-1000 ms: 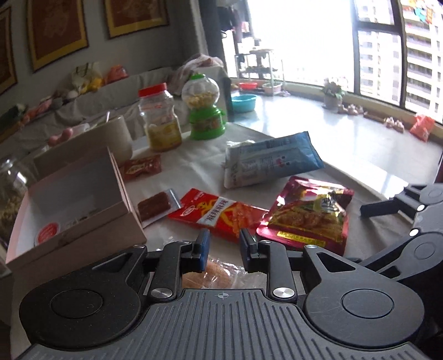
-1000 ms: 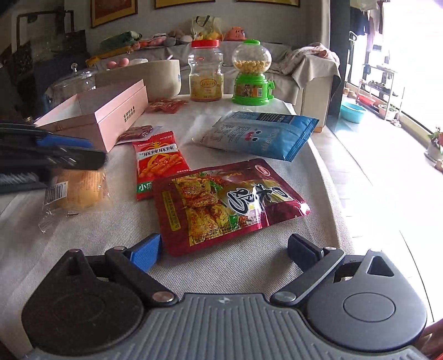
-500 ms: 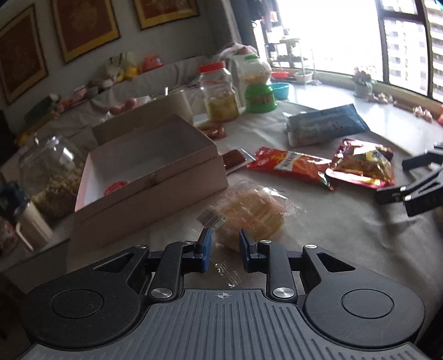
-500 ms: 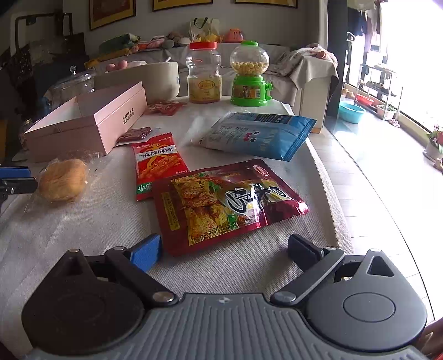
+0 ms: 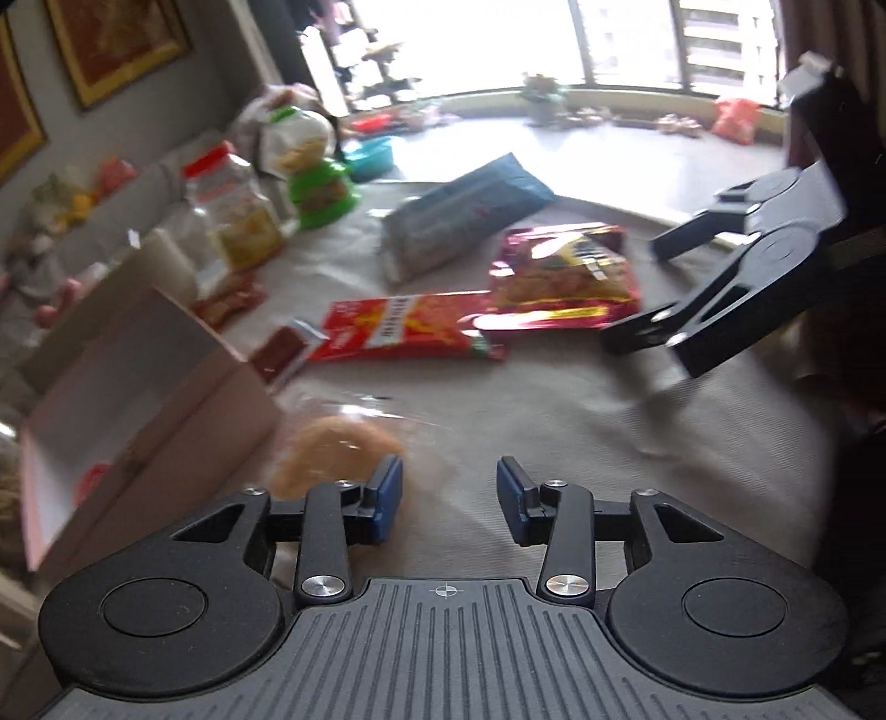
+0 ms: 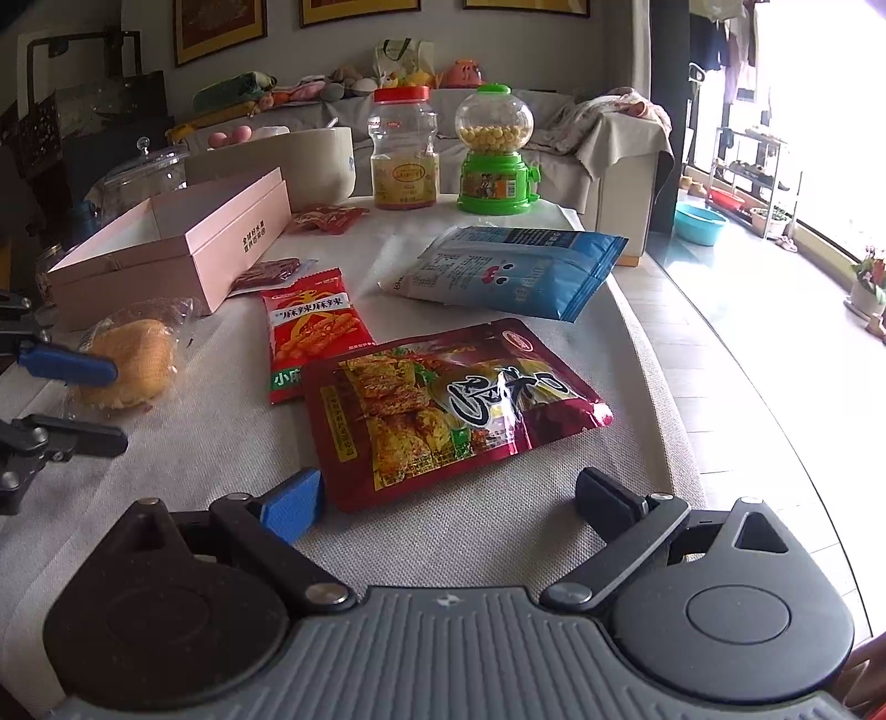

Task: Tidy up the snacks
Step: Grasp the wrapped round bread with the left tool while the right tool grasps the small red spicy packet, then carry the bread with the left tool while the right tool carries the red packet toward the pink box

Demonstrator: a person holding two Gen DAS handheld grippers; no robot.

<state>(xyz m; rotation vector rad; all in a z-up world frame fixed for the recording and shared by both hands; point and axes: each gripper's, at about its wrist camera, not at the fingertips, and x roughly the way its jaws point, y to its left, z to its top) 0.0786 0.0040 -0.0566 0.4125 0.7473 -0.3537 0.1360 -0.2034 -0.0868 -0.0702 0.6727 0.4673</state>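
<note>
Left gripper [image 5: 447, 498] jaws opening with nothing between them, wrapped bun [image 5: 338, 451] just off its left finger, right gripper [image 6: 448, 495] spread wide — red pouch [image 6: 443, 404] just ahead.

Home living room, sofa [image 6: 559, 138], framed pictures [image 6: 219, 27]

Table [image 6: 210, 443]: covered in woven cloth, matt, coarse weave. Dark red snack pouch [image 6: 443, 404]: glossy foil-like film, strong glare. Blue pouch [image 6: 515, 271]: smooth plastic film, slight sheen. Bun wrapper [image 6: 133, 354]: thin clear plastic, crinkled. Pink box [image 6: 183, 243]: matt paperboard. Red-lidded jar [image 6: 404, 149]: clear plastic. Right gripper [image 6: 448, 498]: matt black plastic body, ribbed grey housing, bright metal pivot pins, blue matt pad on one of its fingers [image 6: 293, 504]
</note>
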